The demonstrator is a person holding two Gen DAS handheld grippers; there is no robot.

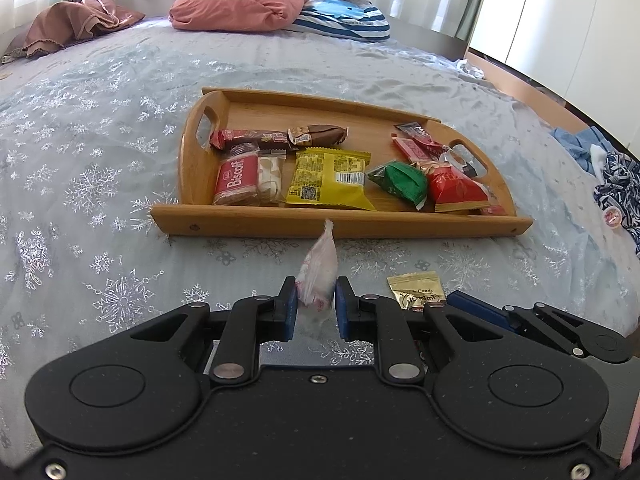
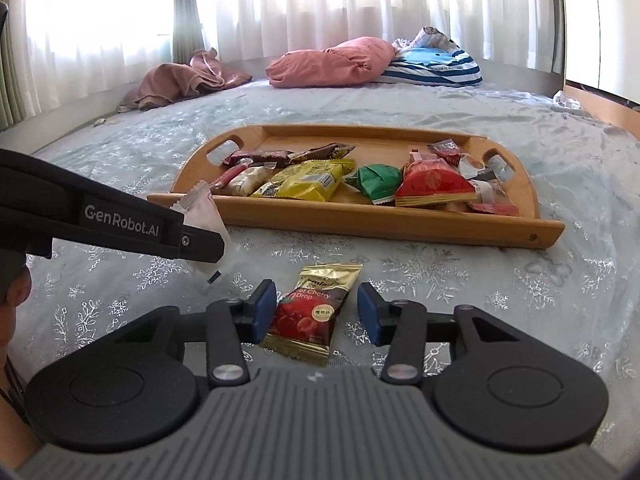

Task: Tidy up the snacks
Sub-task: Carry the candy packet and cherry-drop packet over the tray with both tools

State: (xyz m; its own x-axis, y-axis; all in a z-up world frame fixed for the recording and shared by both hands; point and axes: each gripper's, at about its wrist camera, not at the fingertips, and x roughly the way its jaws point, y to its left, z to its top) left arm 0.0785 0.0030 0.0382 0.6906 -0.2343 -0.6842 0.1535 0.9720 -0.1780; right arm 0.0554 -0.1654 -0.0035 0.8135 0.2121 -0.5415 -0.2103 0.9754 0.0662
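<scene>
Left gripper (image 1: 317, 304): clamped on a pale, translucent candy wrapper (image 1: 318, 276), held off the bed just in front of the tray's near rail; the twisted top of the wrapper stood above the pads.
Right gripper (image 2: 317, 312): part-way closed, blue pads (image 2: 265, 308) on either side of a gold cherry drop packet (image 2: 310, 312) but not pressing it; the packet lay flat on the bedspread.
Tray (image 2: 360, 220): wooden, with two cut-out handles, set mid-bed with its long near rail facing both grippers.
Tray contents: a Biscoff pack (image 1: 234, 180) at the left end, a yellow packet (image 1: 328, 178) in the middle, a green packet (image 1: 398, 182) and a red packet (image 1: 456, 188) toward the right end, and brown bars (image 1: 280, 138) along the back.
Open room: a bare strip of bedspread (image 1: 100, 200) ran between the near rail and the grippers; wide bare cloth lay left of the tray and behind it up to the pink pillow (image 1: 240, 6).
Bed edges: the right edge curved off close beyond the tray's right handle, with loose blue clothes (image 1: 616, 176) there.
Hidden or unclear: the wrapper's lower end was lost behind the left gripper's body; small red wrappers at the tray's right end overlapped and could not be told apart.
</scene>
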